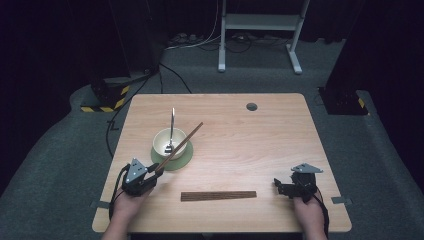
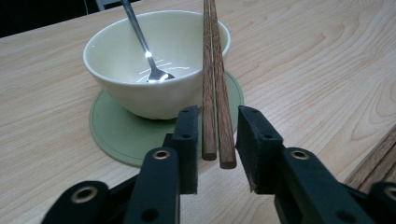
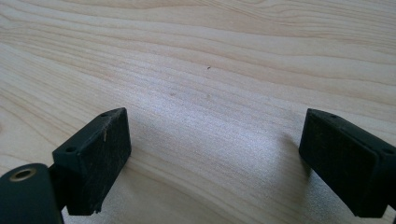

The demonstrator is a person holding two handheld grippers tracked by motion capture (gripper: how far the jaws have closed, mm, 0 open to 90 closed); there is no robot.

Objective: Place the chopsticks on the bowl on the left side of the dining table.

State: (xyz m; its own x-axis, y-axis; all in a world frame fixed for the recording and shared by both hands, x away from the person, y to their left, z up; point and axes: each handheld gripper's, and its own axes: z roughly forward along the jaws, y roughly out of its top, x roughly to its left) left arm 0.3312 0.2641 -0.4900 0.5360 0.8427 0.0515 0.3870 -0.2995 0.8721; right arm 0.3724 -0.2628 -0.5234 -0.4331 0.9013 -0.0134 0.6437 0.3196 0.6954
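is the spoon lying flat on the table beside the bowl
No, the spoon stands inside the bowl, its handle leaning up over the rim.

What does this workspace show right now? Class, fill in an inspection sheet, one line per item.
Surface: light wooden table, round hole near the far edge.
Job's things: chopsticks lean across the cream bowl; a spoon stands inside it; green coaster underneath.
Clutter: dark wooden strip lying flat near the front.
Grippers: left tool open around the chopstick ends; right tool open, nothing between.
Cables: black cable at the table's left side.
Surroundings: grey carpet, white frame, dark background.
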